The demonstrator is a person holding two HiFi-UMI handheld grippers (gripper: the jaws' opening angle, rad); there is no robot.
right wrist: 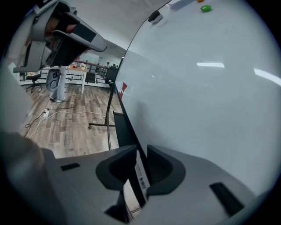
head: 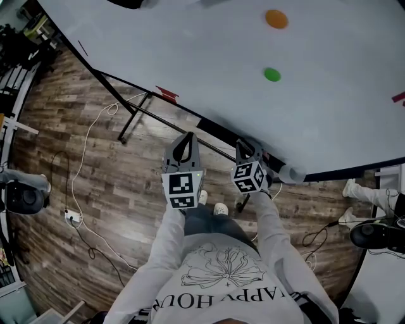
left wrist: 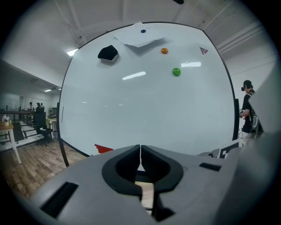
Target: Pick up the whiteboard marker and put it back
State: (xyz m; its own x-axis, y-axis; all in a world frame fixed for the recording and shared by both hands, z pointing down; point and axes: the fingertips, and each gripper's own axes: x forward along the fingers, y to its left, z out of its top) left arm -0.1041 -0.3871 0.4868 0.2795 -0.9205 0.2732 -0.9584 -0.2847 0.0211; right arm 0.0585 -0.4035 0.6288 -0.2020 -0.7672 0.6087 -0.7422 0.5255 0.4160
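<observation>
A white whiteboard marker with a printed label sits between the jaws of my right gripper, which is closed on it. That gripper is held low at the bottom edge of the whiteboard, right over the black tray ledge. In the head view the marker is hidden by the gripper. My left gripper hovers just to its left, facing the board; its jaws meet with only a thin slit and nothing between them.
On the board are an orange magnet, a green magnet, a black eraser and a pinned sheet. The board's stand legs and a cable with plug lie on the wooden floor. A person stands at the right.
</observation>
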